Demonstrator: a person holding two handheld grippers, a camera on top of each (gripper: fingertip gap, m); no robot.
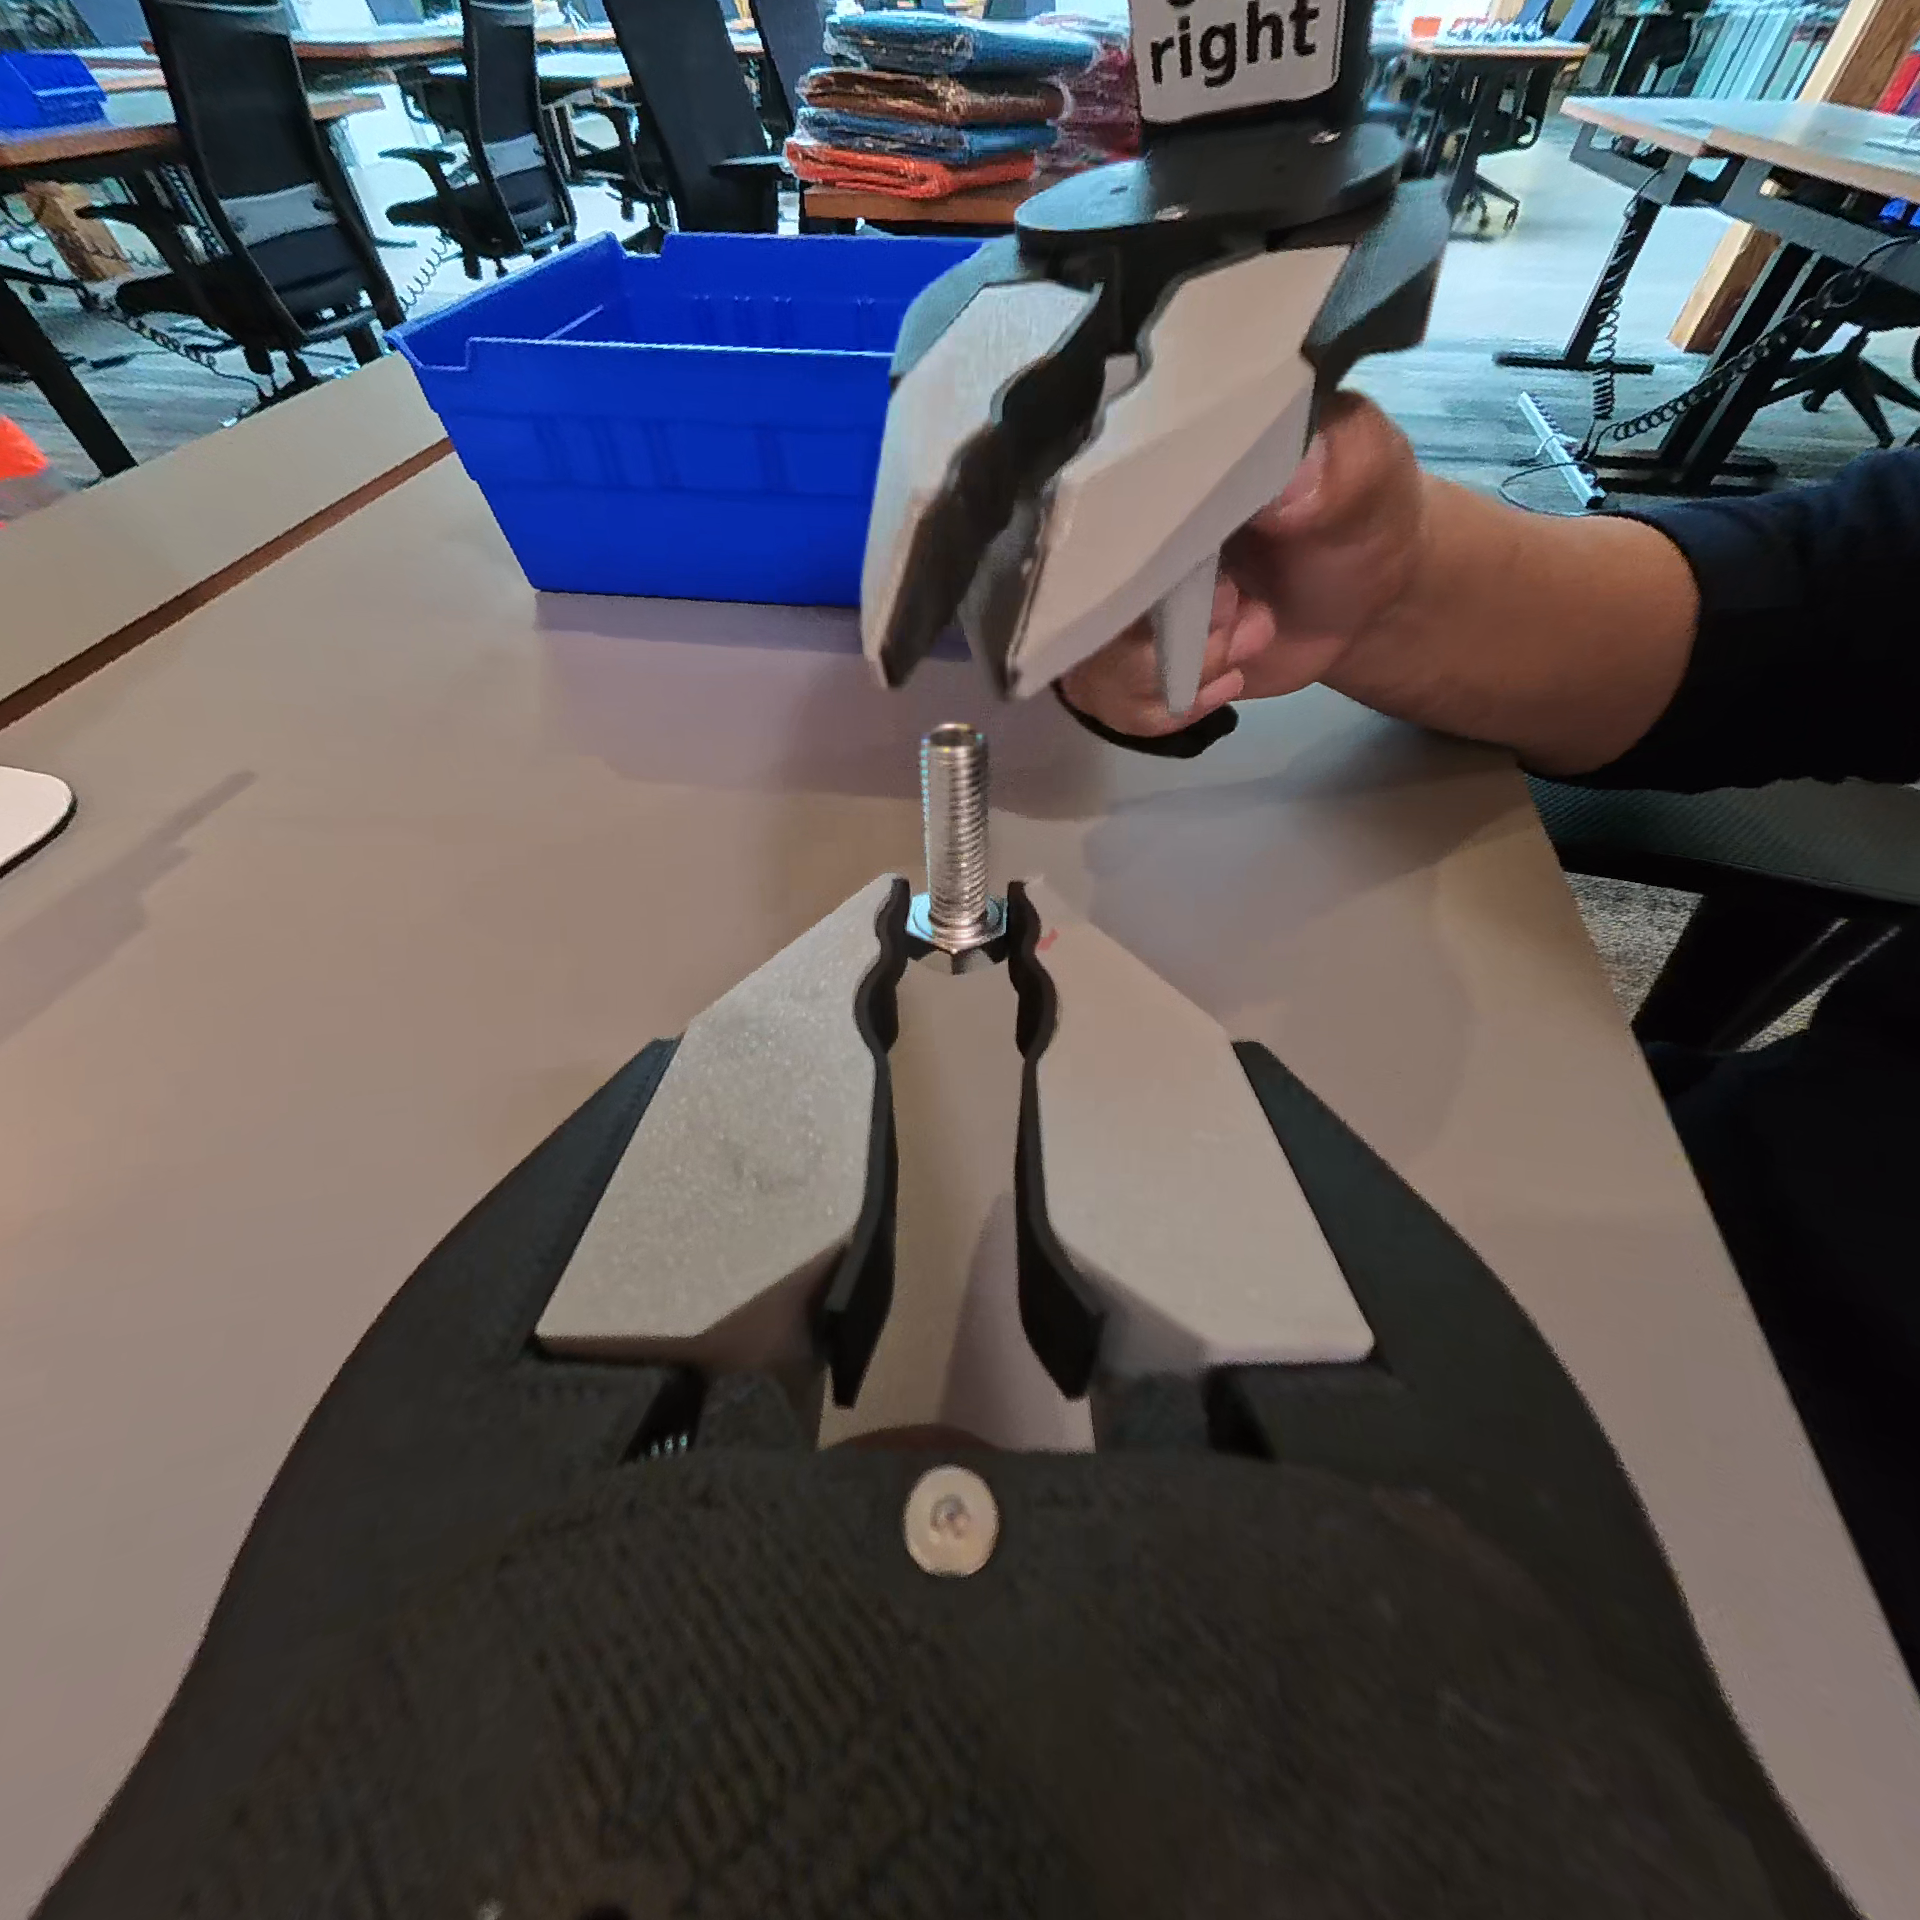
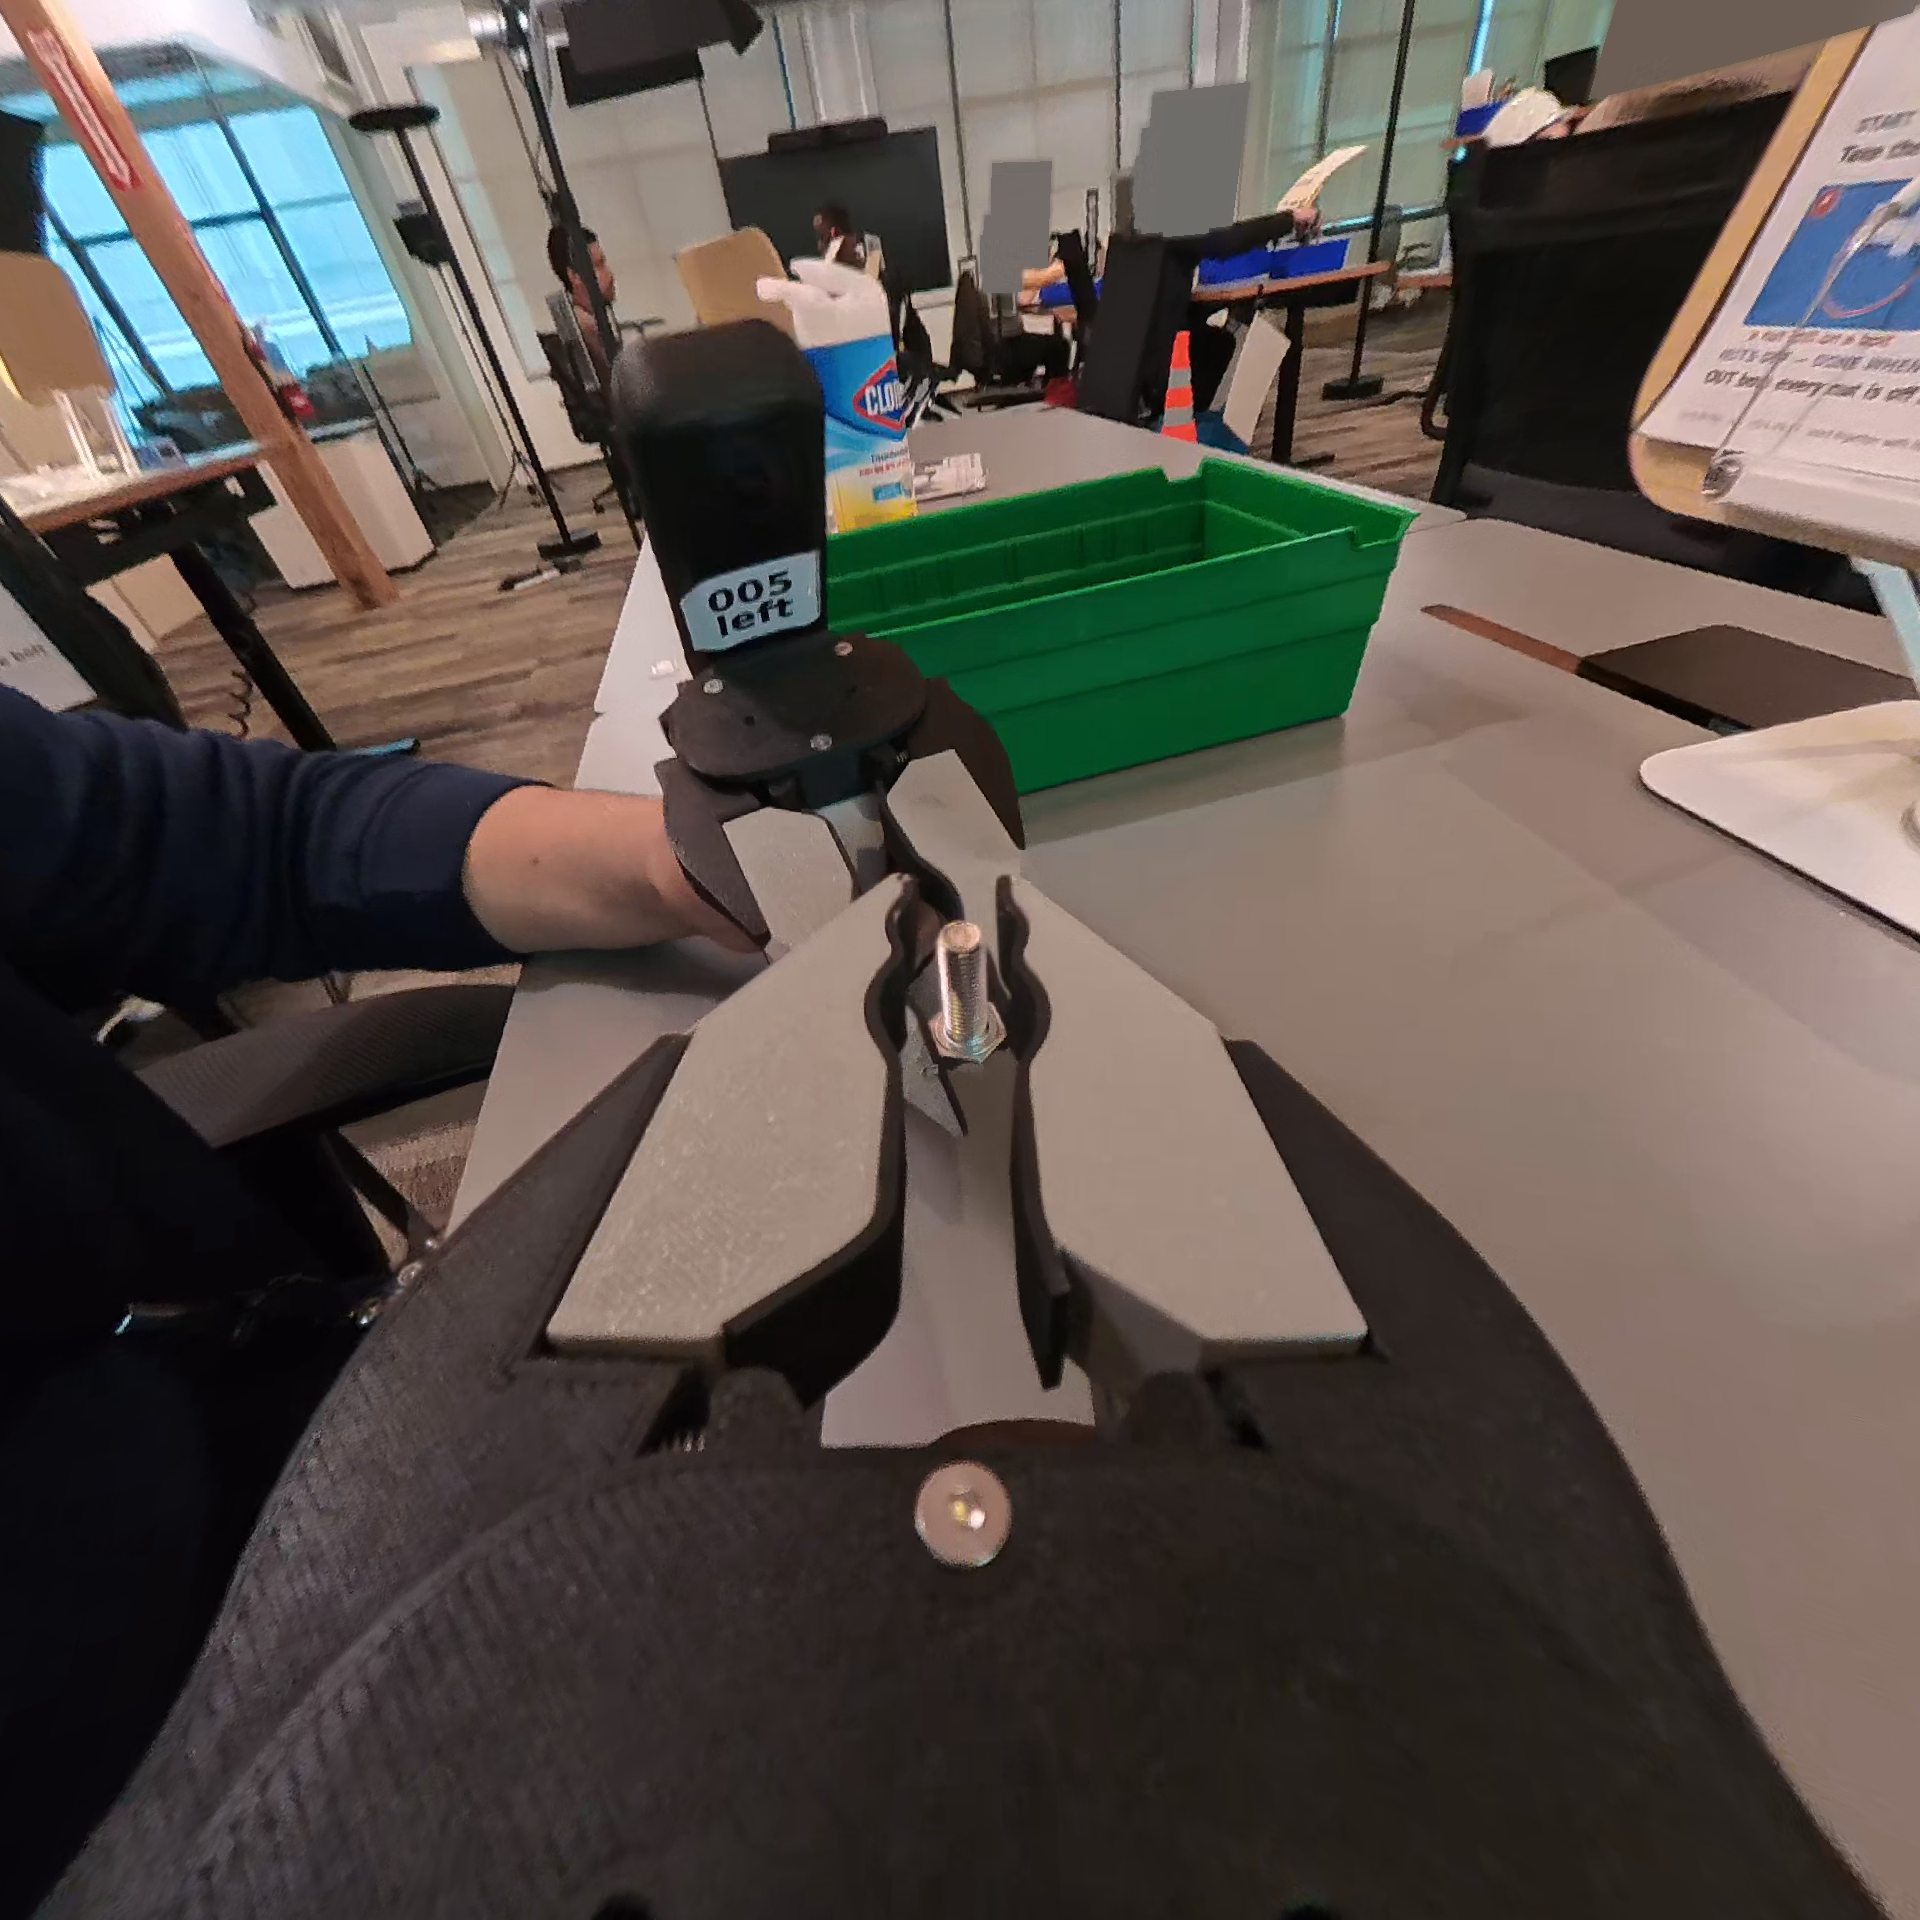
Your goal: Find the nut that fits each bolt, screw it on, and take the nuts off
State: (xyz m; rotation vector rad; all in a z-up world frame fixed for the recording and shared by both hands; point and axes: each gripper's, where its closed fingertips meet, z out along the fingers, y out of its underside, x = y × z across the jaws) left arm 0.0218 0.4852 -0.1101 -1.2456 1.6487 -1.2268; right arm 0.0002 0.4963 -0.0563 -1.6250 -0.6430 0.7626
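The left gripper (image 1: 956, 914) is closed on the hexagonal head of a silver bolt (image 1: 954, 831), holding it at the very fingertips with the threaded shank standing upright above them, bare — no nut is on it. The right gripper (image 1: 940, 665) hangs just above the tip of the shank, tilted down toward it; its jaws stand narrowly apart and hold nothing that can be seen. In the right wrist view the bolt (image 2: 961, 987) shows between that gripper's own fingers, but lower, not touched by them. By the look of it the bolt is small, rigid steel, light for the grippers yet smooth and apt to twist in the pads, so the flats of the head are the sound place to hold it, and the threads are best left free for a nut. Beyond the left gripper's fingertips stands a blue bin (image 1: 665, 457) on the grey table (image 1: 312, 935); beyond the right gripper's, a green bin (image 2: 1122, 623), with a tub of wipes (image 2: 857, 405) behind it. Both grippers carry a printed label on the handle, the tub bears a brand label, and a printed sheet (image 2: 1808, 301) stands off to the right of the right gripper.
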